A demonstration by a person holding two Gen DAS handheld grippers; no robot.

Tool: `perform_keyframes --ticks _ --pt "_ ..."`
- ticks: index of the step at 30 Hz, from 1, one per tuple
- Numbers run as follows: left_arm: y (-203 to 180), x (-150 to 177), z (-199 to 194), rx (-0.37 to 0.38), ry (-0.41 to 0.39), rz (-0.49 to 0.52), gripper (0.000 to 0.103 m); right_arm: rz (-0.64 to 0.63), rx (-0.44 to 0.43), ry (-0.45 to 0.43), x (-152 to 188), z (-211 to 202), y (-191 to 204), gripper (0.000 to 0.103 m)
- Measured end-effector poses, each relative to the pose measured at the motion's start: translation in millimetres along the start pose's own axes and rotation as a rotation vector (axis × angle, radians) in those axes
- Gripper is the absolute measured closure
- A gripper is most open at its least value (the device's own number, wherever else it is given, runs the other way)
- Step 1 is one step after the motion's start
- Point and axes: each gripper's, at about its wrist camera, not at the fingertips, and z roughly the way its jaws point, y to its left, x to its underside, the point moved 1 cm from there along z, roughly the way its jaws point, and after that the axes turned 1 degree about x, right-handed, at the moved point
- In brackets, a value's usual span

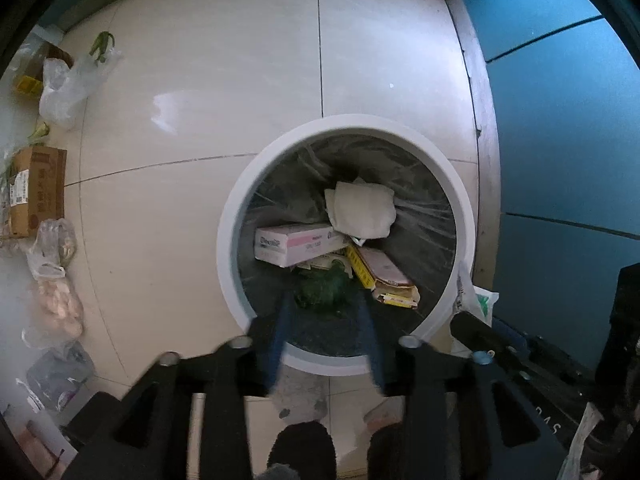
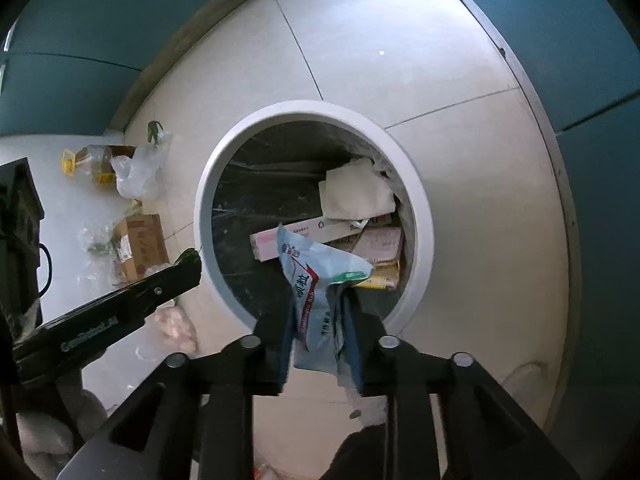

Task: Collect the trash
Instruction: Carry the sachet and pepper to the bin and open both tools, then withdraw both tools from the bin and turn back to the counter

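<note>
A round white trash bin with a dark liner stands on the tiled floor; it also shows in the right wrist view. Inside lie a white napkin, a pink-and-white box, a yellow-edged carton and something green. My left gripper is open and empty above the bin's near rim. My right gripper is shut on a light-blue plastic snack bag and holds it over the bin's opening. The left gripper's body shows in the right wrist view.
Loose trash lies on the floor to the left: a clear plastic bag, a cardboard box, an oil bottle, and bags of food. Blue walls stand close on the right and behind.
</note>
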Motion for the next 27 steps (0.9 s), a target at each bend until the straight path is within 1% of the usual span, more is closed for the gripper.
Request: perform_keyframes --ticks 1,2,3,4,5,6,8,9,10,11,13,15,21,25,27 --pt "2 0 -3 -0.007 -0.01 -0.003 0.044 -0.009 0.01 0.001 -2 0 3 0.064" --pt "5 0 -8 -0.017 -0.021 -0.008 0.026 -0.011 0.016 0.0 -4 0 5 0.062" --pt "7 0 -13 -0.024 -0.035 -0.011 0.019 -0.015 0.022 -0.003 -5 -3 6 0.058" --pt "9 1 -18 -0.03 -0.045 -0.015 0.016 -0.022 0.033 -0.005 -5 -5 7 0.054" --pt "13 2 -24 -0.043 -0.051 -0.02 0.011 -0.028 0.042 -0.008 -5 -7 8 0.052" --pt "15 3 -29 -0.06 -0.057 -0.019 0.006 -0.031 0.044 -0.012 -4 -11 9 0.048" --pt "18 7 -42 -0.12 -0.09 -0.01 0.005 -0.041 0.057 -0.016 -1 -22 10 0.043" --pt "19 10 -50 -0.142 -0.104 -0.003 0.005 -0.05 0.067 -0.02 0 -26 12 0.037" --pt "20 12 -55 -0.157 -0.114 -0.002 0.005 -0.058 0.077 -0.024 1 -30 14 0.029" --pt "21 16 -63 -0.178 -0.129 -0.003 0.005 -0.068 0.092 -0.025 4 -36 17 0.025" --pt "20 25 -79 -0.2 -0.154 0.007 0.005 -0.087 0.112 -0.035 8 -48 22 0.007" --pt "18 35 -96 -0.224 -0.173 0.013 0.005 -0.106 0.14 -0.048 14 -62 29 0.001" --pt "8 70 -158 -0.264 -0.219 0.023 0.005 -0.185 0.167 -0.084 42 -121 57 0.001" --pt "-4 93 -208 -0.283 -0.253 0.04 0.005 -0.213 0.217 -0.125 67 -177 75 0.001" --pt "-11 106 -237 -0.28 -0.275 0.046 0.005 -0.215 0.238 -0.152 79 -207 81 0.001"
